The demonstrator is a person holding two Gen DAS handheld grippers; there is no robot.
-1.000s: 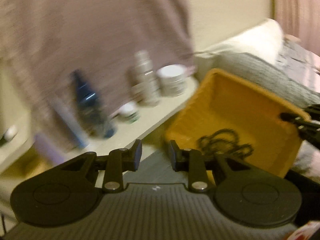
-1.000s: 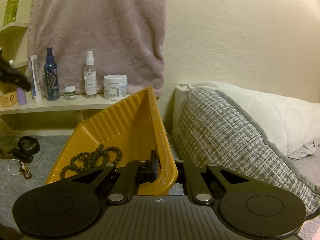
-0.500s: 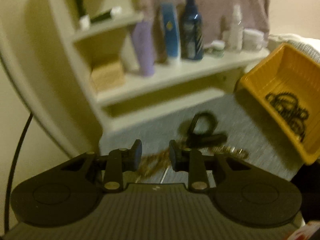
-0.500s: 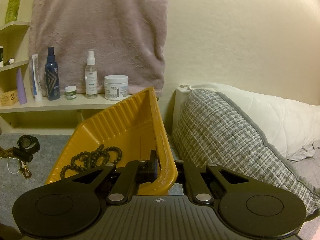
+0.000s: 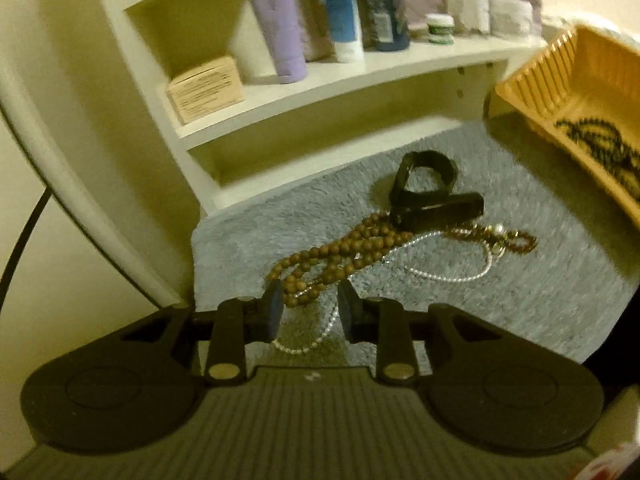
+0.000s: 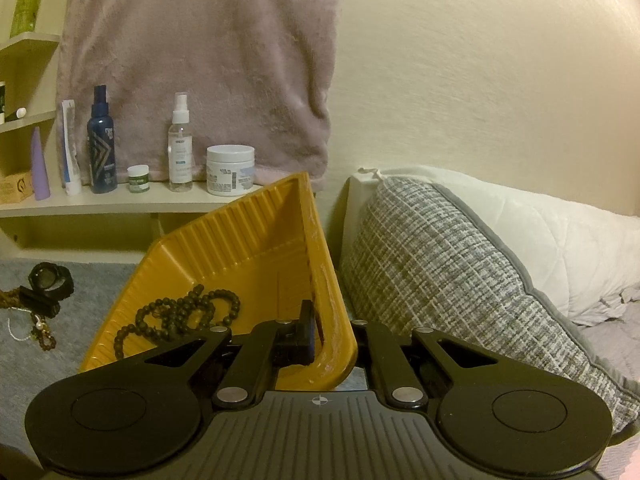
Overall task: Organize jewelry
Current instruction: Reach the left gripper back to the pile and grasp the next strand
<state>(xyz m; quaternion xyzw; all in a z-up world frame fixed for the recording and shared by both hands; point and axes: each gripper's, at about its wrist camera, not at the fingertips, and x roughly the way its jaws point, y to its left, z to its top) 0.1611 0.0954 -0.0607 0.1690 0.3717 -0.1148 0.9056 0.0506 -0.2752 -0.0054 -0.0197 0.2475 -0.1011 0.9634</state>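
Note:
A brown wooden bead necklace [image 5: 348, 248] lies on grey carpet, tangled with a thin pearl chain [image 5: 448, 278], a black watch [image 5: 432, 196] and a small dark gold-accented bracelet [image 5: 516, 240]. My left gripper [image 5: 310, 312] hovers low over the necklace's near end. Its jaws stand a little apart, with beads and pearl chain showing in the gap and no pad pressing on them. The yellow tray [image 6: 248, 240] is tilted up with a black bead bracelet [image 6: 180, 312] inside. My right gripper [image 6: 332, 344] is shut on the tray's near rim. The tray wall hides its right fingertip.
A cream shelf unit [image 5: 320, 84] with bottles, tubes, jars and a cardboard box [image 5: 204, 88] stands behind the jewelry. A mauve towel [image 6: 200, 60] hangs on the wall. A grey woven pillow [image 6: 460, 280] and a white pillow [image 6: 560, 248] lie right of the tray.
My left gripper swung left, away from the tray, and came down over the jewelry pile on the carpet. The right gripper and tray stayed put.

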